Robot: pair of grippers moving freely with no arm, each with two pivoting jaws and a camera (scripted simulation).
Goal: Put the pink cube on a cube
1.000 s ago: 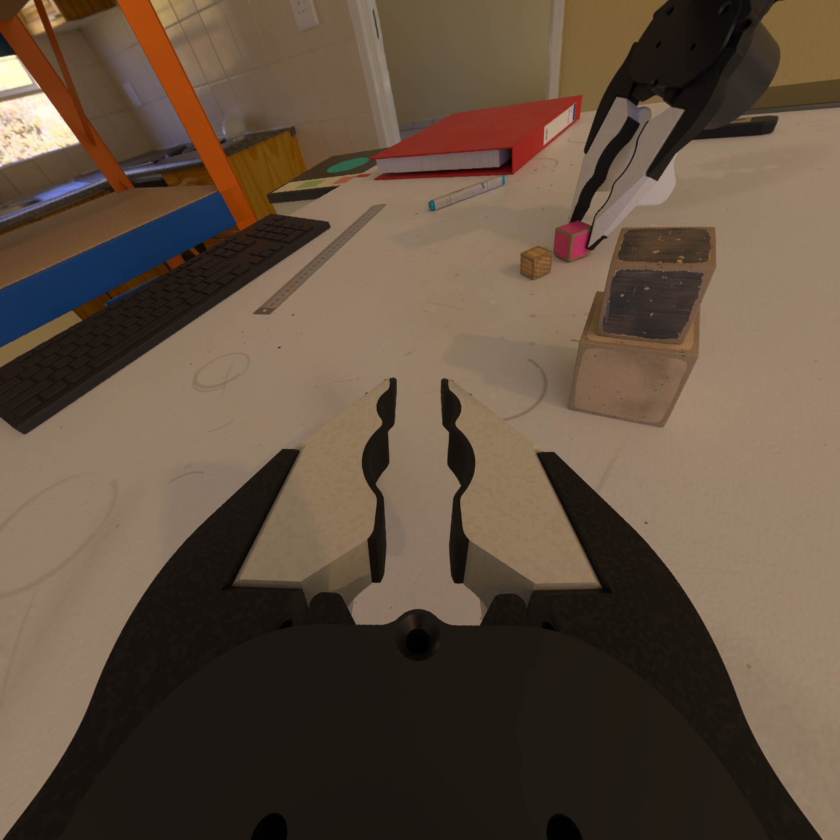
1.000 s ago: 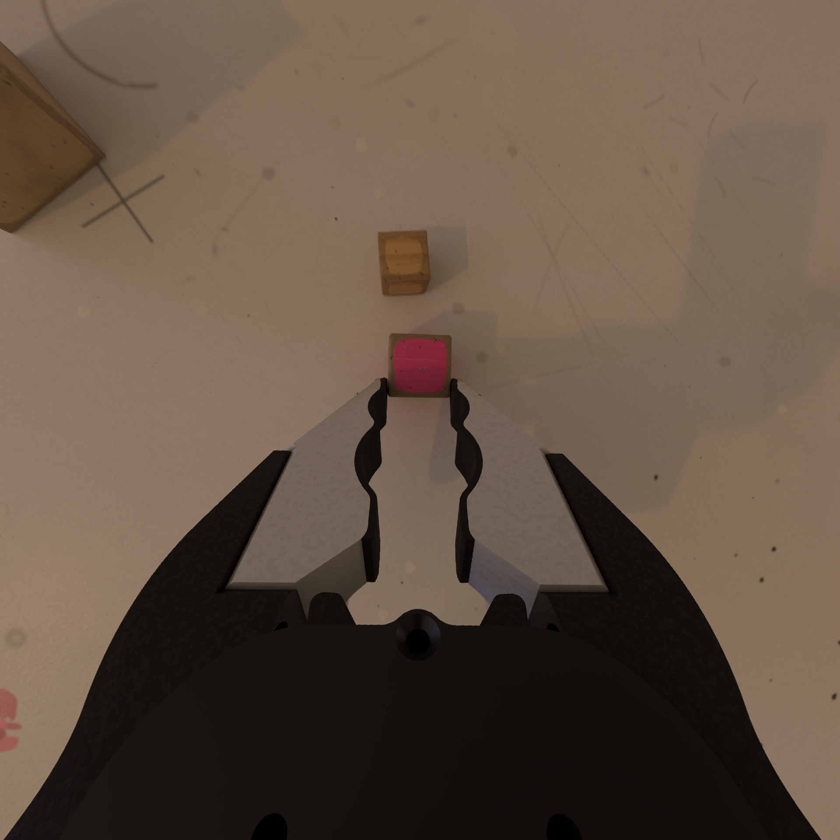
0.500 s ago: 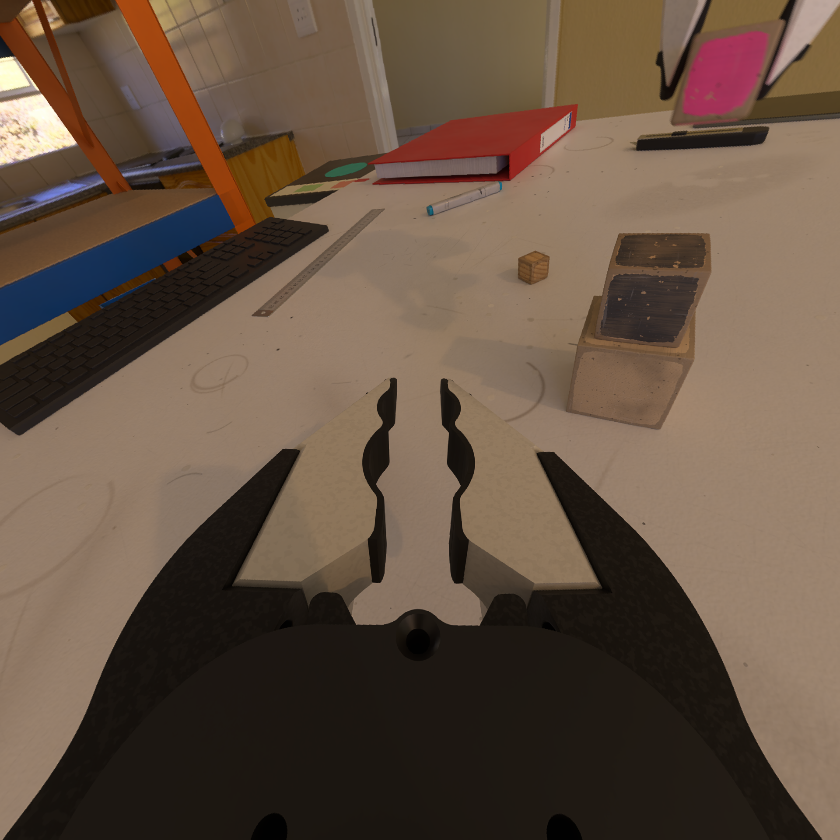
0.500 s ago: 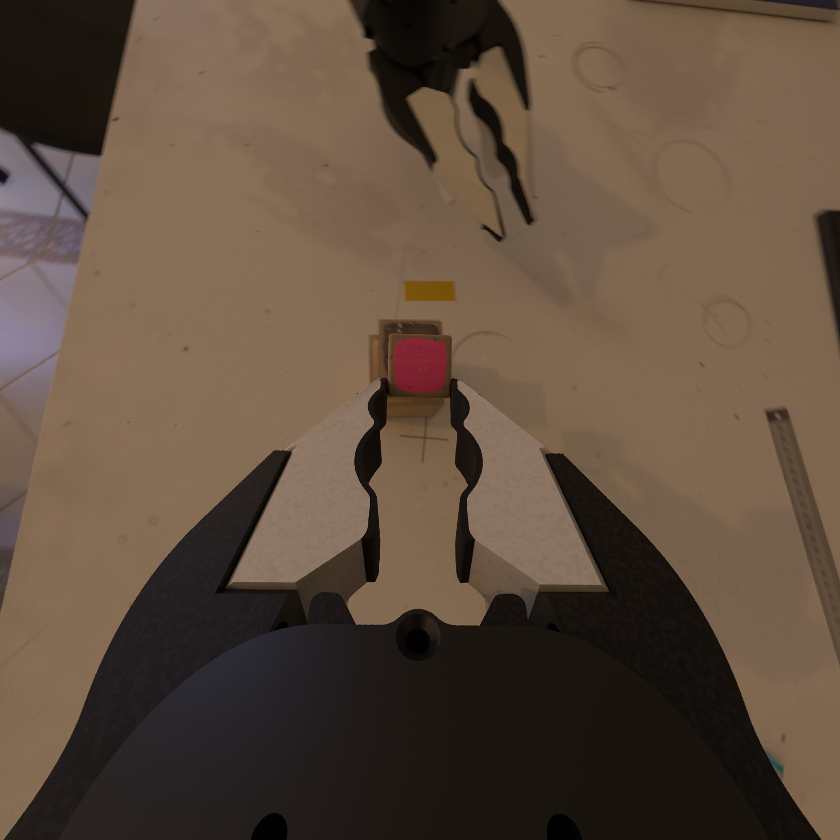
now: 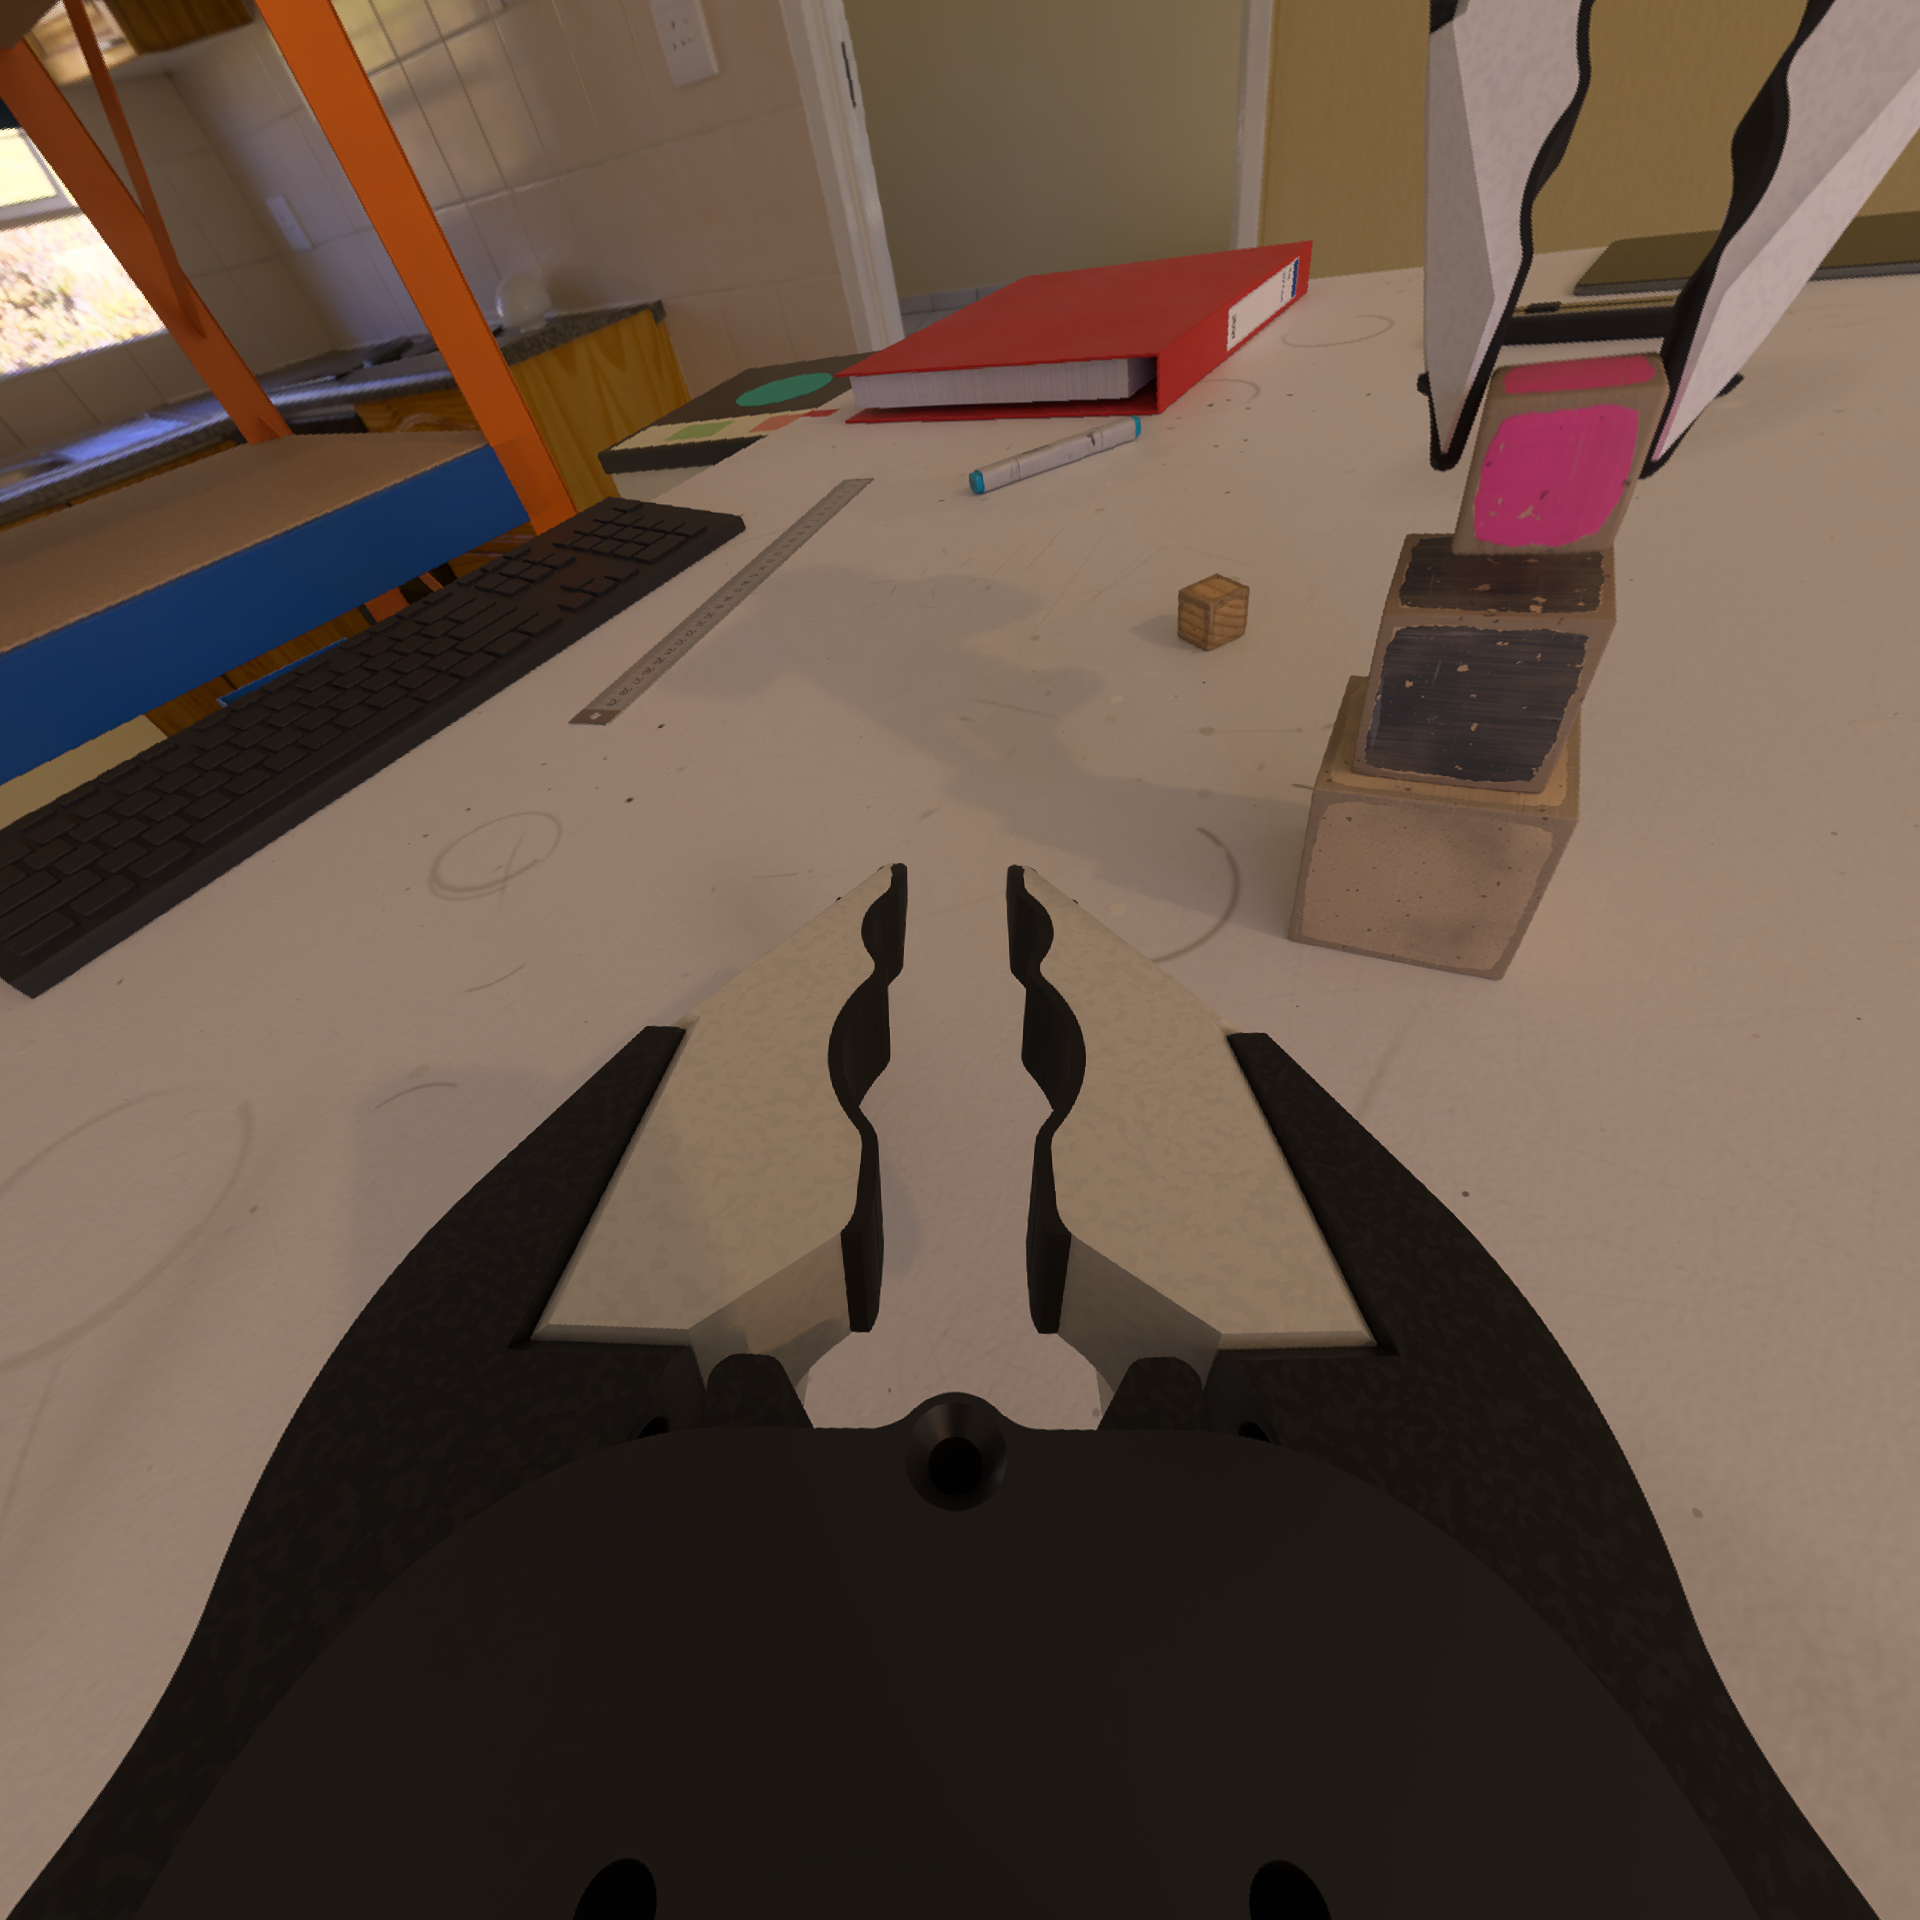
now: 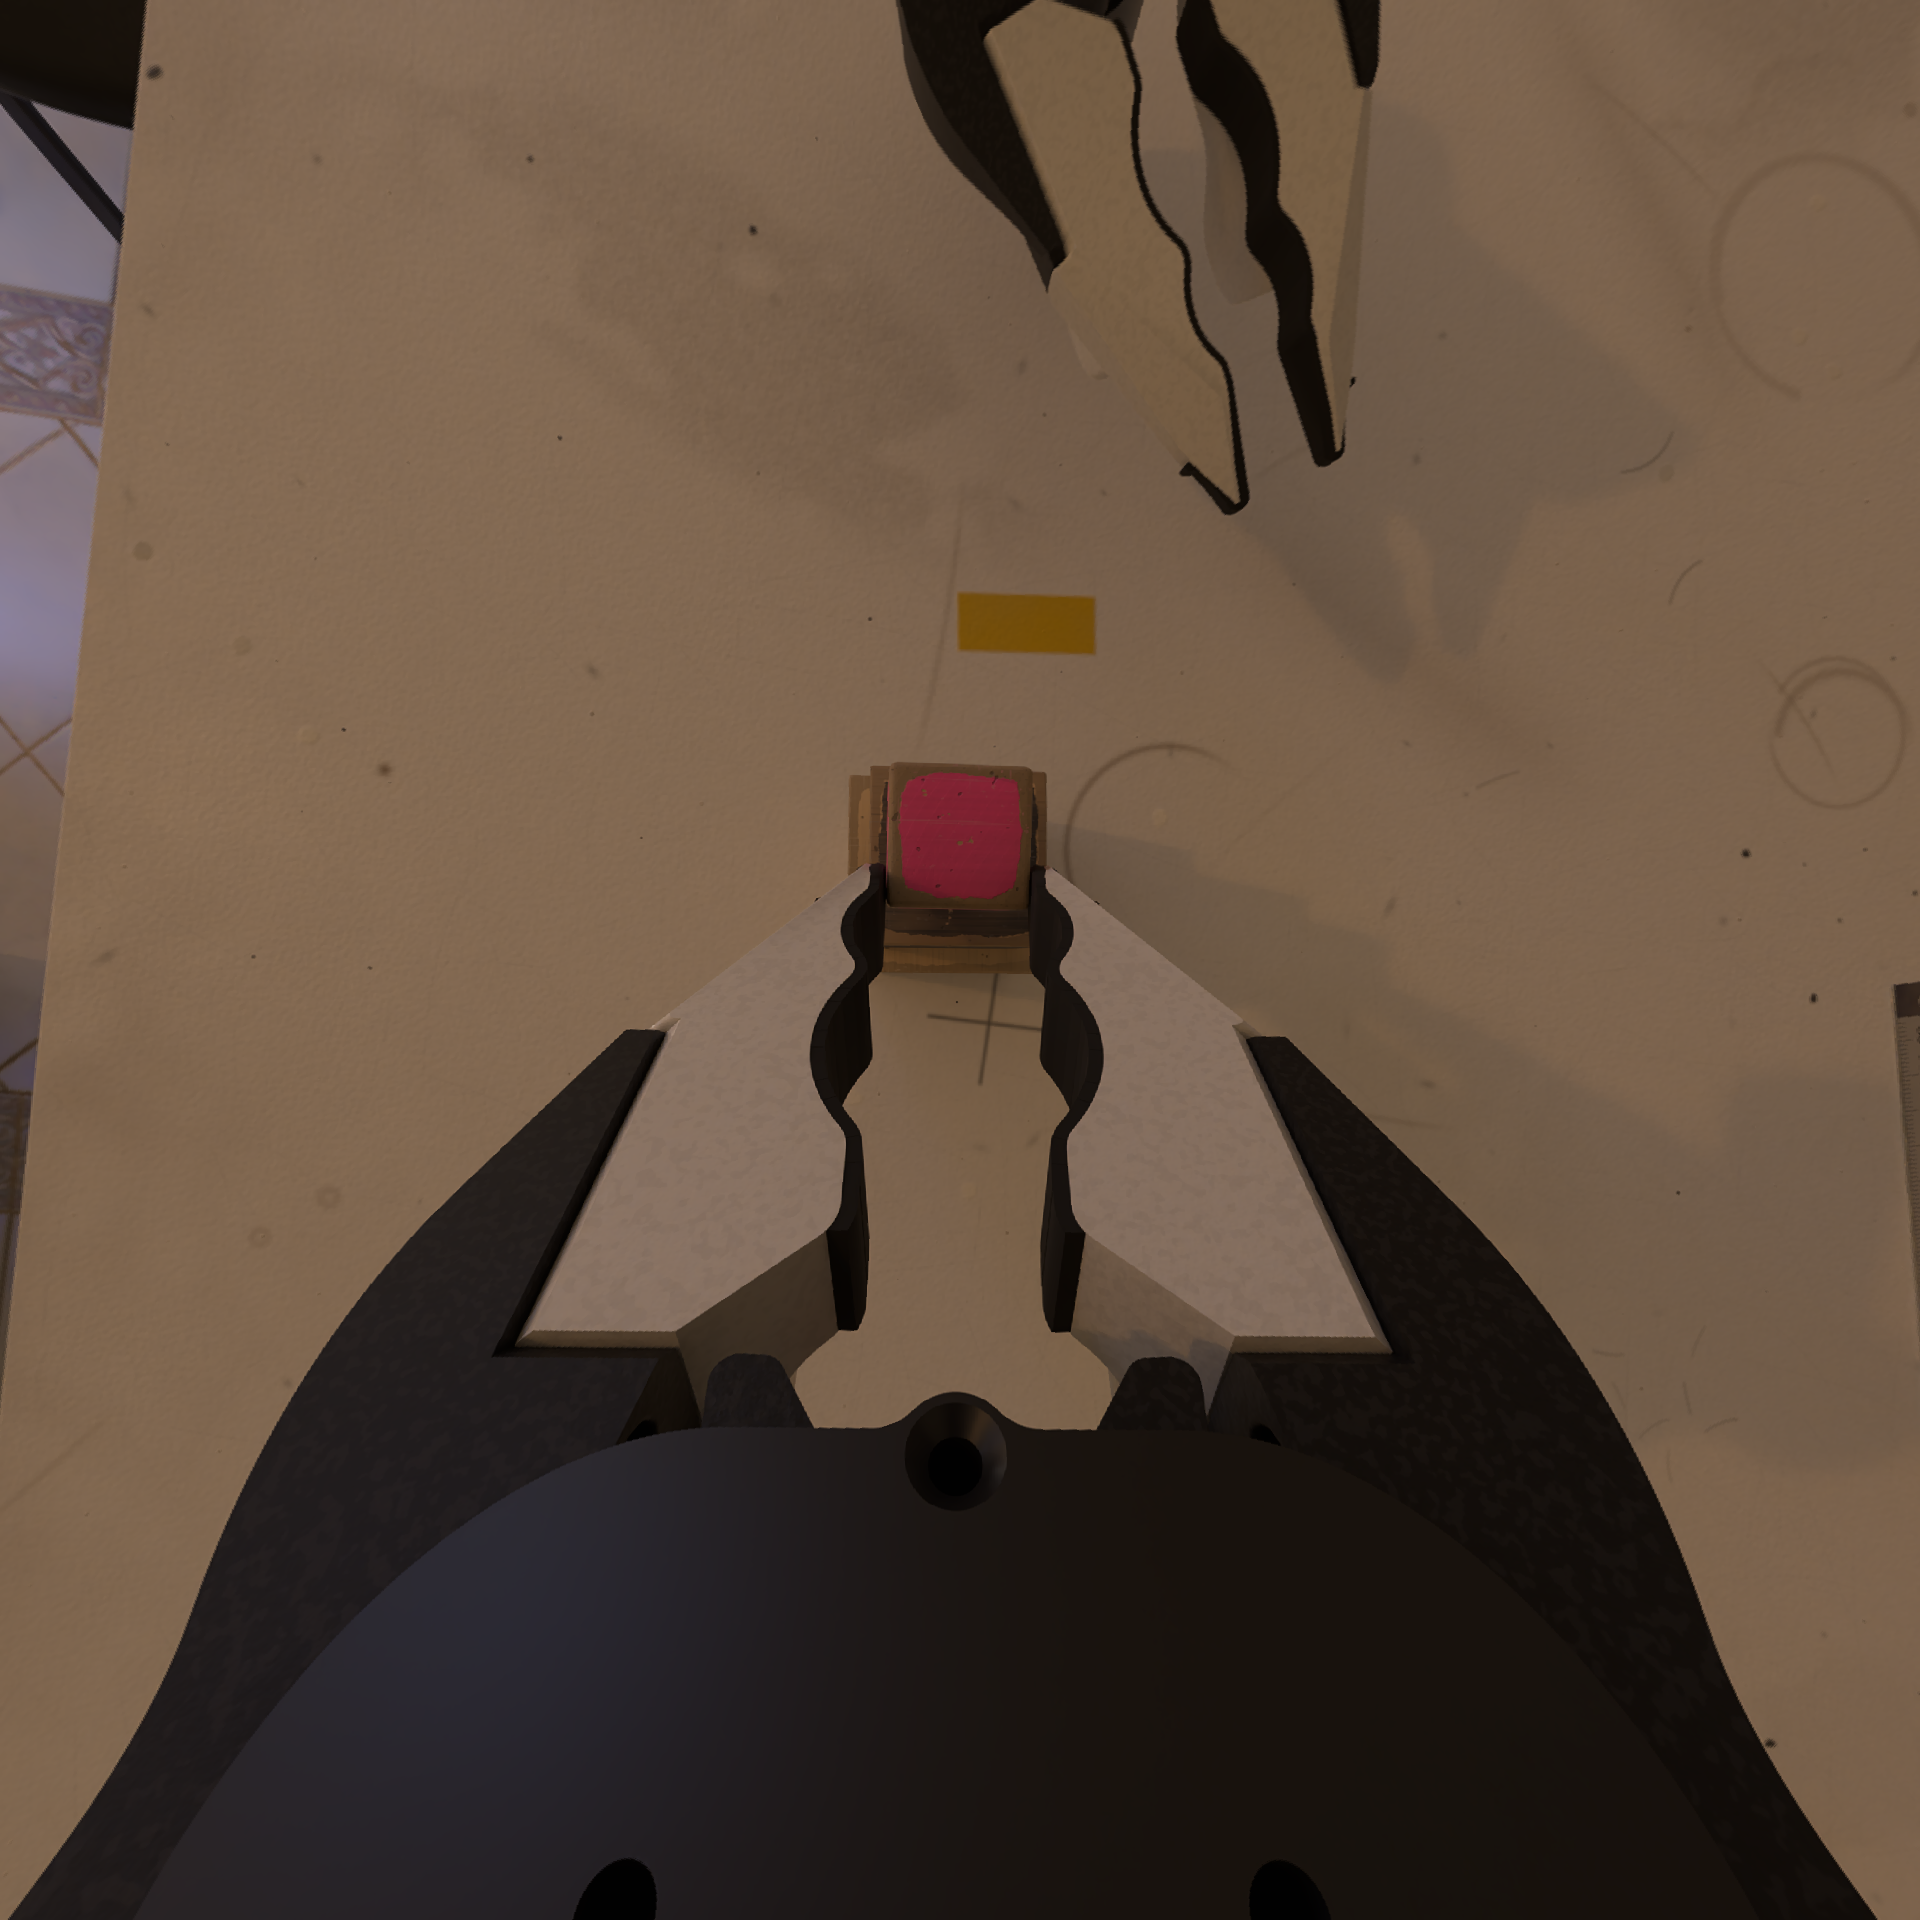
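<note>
The pink cube (image 5: 1553,473) sits between the fingers of my right gripper (image 5: 1555,460), which comes down from above and is shut on it. The cube's underside is level with the top of a black cube (image 5: 1475,696); I cannot tell if they touch. The black cube stands on a larger beige cube (image 5: 1418,883). In the right wrist view the pink cube (image 6: 956,842) covers most of the stack below my right gripper (image 6: 956,888). My left gripper (image 5: 956,883) is open and empty, low over the table to the left of the stack; it also shows in the right wrist view (image 6: 1278,480).
A small wooden cube (image 5: 1212,613) lies left of the stack. Farther back lie a marker (image 5: 1055,454), a red binder (image 5: 1070,332), a metal ruler (image 5: 727,603) and a black keyboard (image 5: 312,727). An orange frame (image 5: 416,260) stands at the left. A yellow patch (image 6: 1025,623) marks the table.
My right gripper closed on the pink cube beside the wooden cube, lifted it high, carried it over the stack and lowered it onto the black cube. My left gripper has not moved.
</note>
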